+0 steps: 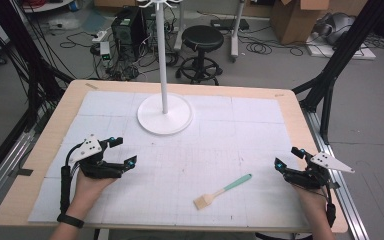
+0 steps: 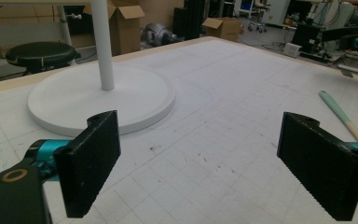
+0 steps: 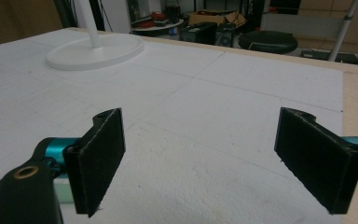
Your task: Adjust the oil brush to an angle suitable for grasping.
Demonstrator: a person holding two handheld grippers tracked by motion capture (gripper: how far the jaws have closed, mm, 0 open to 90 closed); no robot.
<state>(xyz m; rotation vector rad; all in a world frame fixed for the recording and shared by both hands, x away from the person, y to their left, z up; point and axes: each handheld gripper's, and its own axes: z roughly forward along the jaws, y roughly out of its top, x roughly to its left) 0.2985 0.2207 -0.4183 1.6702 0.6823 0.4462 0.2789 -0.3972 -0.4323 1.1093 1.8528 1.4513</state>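
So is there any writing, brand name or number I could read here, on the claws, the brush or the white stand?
None can be read.
Left claw, right claw: no lettering visible.
Brush: plain.
White stand: plain.
Cardboard boxes behind: any print too small to read.

Brush (image 1: 222,192): pale wood-look head, smooth mint plastic-looking handle; stand base (image 1: 165,114) smooth white w/ slight sheen; mat (image 1: 250,130) matt white, gridded, scuffed; table (image 1: 40,150) edge light wood; gripper pads (image 2: 91,163) matt black, finely ridged.

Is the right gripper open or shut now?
Open: the right gripper has its two black fingers wide apart, with nothing between them.
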